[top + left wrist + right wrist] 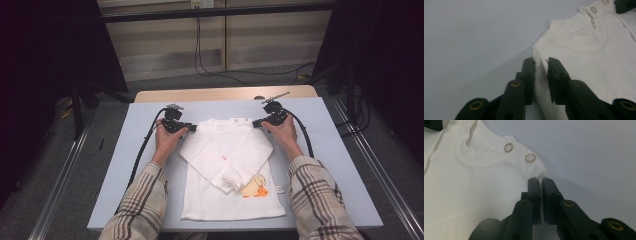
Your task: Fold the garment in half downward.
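A white baby shirt (220,200) lies flat on the grey-blue mat (125,170), neck away from me, with both sleeves folded across its chest and an orange print (256,189) near the hem. My left gripper (192,128) is at the shirt's left shoulder. In the left gripper view the left gripper (540,61) has a fold of the shirt (594,57) pinched between its jaws. My right gripper (255,123) is at the other shoulder. There the right gripper (541,179) is shut on the shirt (461,190) edge just past two snap buttons (508,147).
The mat covers a wooden table (200,94) whose far edge shows behind it. Cables (145,145) trail from both grippers along the mat's sides. Metal rails (65,175) and dark frames stand on either side of the table.
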